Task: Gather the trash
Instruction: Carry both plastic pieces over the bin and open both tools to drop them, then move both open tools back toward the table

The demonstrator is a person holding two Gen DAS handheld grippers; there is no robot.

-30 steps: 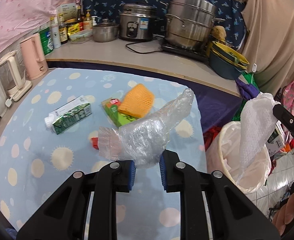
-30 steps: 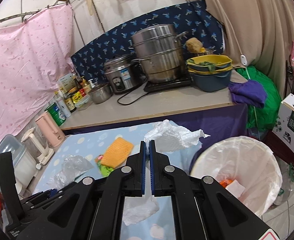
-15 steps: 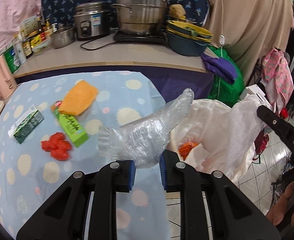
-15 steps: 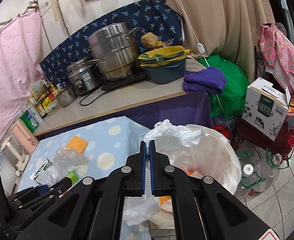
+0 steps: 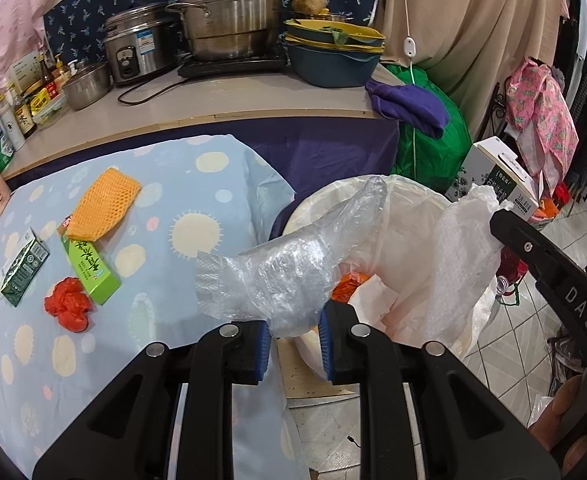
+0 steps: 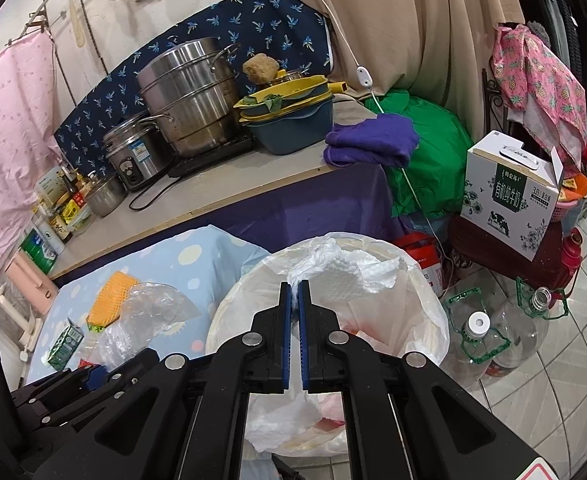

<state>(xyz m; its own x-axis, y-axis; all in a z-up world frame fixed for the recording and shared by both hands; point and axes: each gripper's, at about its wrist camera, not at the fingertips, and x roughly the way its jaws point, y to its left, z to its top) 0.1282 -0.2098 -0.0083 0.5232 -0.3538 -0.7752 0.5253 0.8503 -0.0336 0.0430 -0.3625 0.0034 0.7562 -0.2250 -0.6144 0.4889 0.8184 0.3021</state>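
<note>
On the dotted tablecloth [image 5: 197, 208] at nine o'clock lie a milk carton [image 5: 19, 272], green box [image 5: 91, 270] and red wad [image 5: 69, 310]. The left gripper [image 5: 293, 340] pinches a clear plastic bag [image 5: 293, 272] at the lined bin's [image 5: 373, 188] rim, hiding part of its contents. The right gripper [image 6: 294, 292], at three o'clock, clamps white paper towel [image 6: 345, 276] above it.

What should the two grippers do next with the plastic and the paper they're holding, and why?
Probably open both over the bin. The left gripper is shut on the clear plastic wrap, and the right gripper is shut on the white paper towel. Both pieces hang above the lined trash bin, so they would likely fall in.
</note>
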